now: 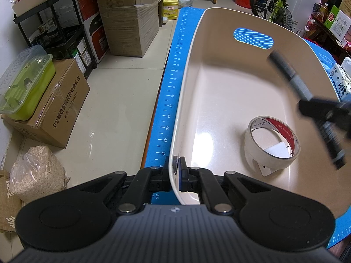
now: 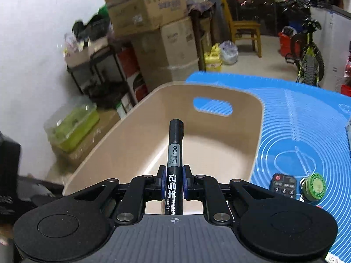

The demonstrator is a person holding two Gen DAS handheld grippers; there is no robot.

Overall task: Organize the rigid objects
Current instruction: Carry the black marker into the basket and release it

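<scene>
A beige plastic bin (image 1: 186,70) stands on a blue mat (image 1: 173,65). My left gripper (image 1: 175,171) is shut on the bin's near left rim, one finger inside and one outside. A roll of white tape (image 1: 272,144) lies on the bin floor. My right gripper (image 2: 173,180) is shut on a black marker (image 2: 175,153) and holds it above the bin (image 2: 136,120), pointing at its far wall. The marker (image 1: 291,76) and the right gripper (image 1: 316,107) also show, blurred, at the right of the left wrist view.
A black remote (image 2: 284,185) and a green round object (image 2: 314,186) lie on the mat (image 2: 296,114) right of the bin. A white printed pack (image 1: 342,81) sits at the bin's right. Cardboard boxes (image 1: 129,17), a black shelf (image 1: 59,22) and a bicycle (image 1: 274,2) stand on the floor.
</scene>
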